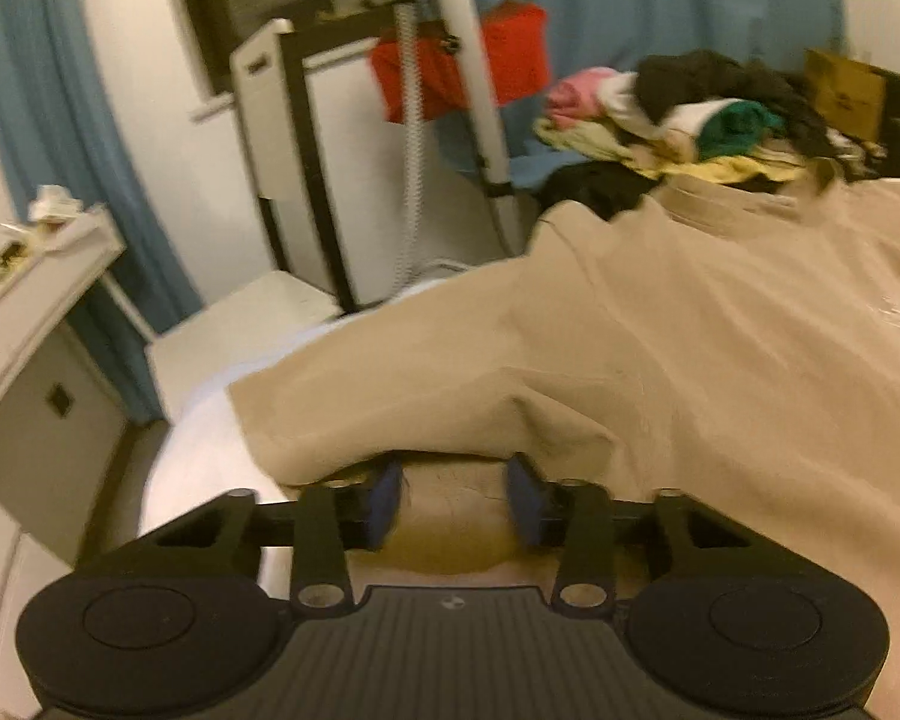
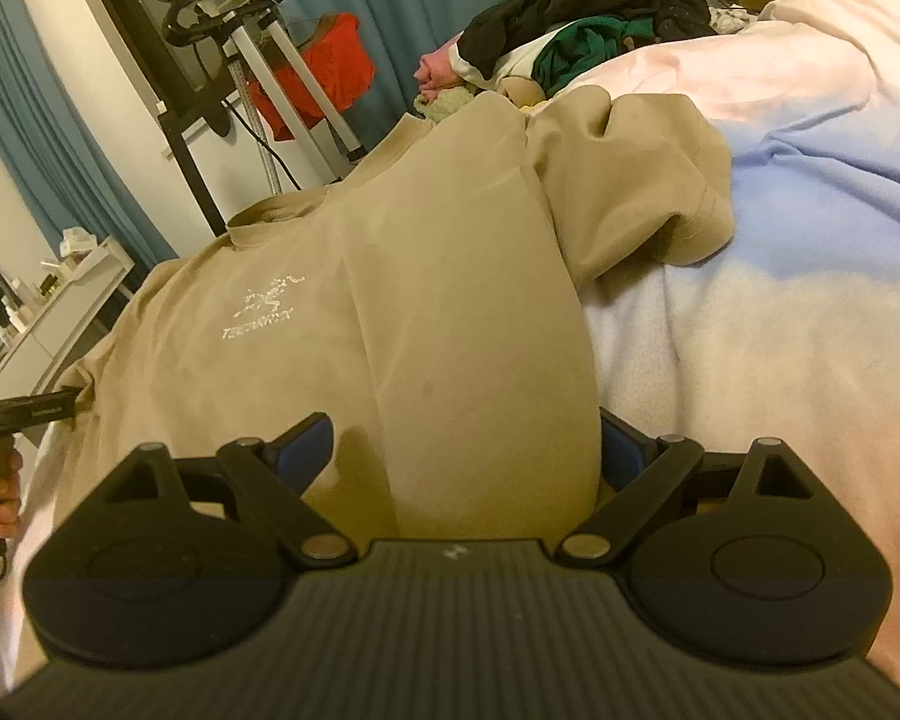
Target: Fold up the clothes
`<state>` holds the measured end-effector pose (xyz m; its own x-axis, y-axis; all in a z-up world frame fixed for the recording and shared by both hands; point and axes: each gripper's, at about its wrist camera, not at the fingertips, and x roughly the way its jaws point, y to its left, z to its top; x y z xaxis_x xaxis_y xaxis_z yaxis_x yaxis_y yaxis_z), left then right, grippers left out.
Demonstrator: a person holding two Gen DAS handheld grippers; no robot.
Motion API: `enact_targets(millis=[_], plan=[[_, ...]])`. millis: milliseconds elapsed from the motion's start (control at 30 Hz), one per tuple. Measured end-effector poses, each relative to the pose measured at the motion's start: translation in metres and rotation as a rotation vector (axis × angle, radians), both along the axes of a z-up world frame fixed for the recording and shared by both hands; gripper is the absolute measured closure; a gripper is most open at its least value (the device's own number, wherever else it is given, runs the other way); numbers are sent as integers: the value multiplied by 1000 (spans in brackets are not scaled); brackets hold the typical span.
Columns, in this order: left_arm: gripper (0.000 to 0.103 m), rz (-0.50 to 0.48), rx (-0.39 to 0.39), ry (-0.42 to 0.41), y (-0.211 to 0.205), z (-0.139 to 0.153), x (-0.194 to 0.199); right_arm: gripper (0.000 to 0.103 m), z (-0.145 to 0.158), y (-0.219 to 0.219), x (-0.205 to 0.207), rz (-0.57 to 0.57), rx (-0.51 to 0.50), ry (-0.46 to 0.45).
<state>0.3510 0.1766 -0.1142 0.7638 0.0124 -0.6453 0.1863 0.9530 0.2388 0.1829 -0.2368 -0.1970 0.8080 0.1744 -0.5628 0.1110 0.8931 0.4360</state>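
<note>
One tan shirt lies unfolded across the bed; left gripper narrowly parted, seemingly empty, right gripper wide astride its hem.

Bare bed lies open right of the shirt; a clothes pile blocks the far end.
</note>
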Motion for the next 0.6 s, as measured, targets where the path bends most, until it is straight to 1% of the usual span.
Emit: enact_targets(millis=[33,100,167,233,367,400,433,467,533,600], plan=[[86,-15,-17,14,6,1,2,10,0,1,0,1,-3,0],[92,-37,-38,35,18,3,2,10,0,1,-1,1,-6,1],[93,-47,-49,49,29,7,-4,10,0,1,-1,0,-2,1],[93,-42,-83,53,44,15,-15,11,0,1,-1,-1,-1,2],[93,8,-232,-3,78,30,-48,11,0,2,-1,0,-8,5],[94,37,-272,-16,86,30,-55,11,0,3,-2,2,-13,5],[97,66,-313,-28,95,29,-62,11,1,3,-2,3,-18,5],[98,92,-334,-32,99,29,-68,11,1,4,-2,4,-23,5],[103,162,-341,-43,103,22,-75,11,2,4,-3,5,-28,5],[103,277,-297,-39,105,11,-76,11,2,4,-3,6,-33,3]])
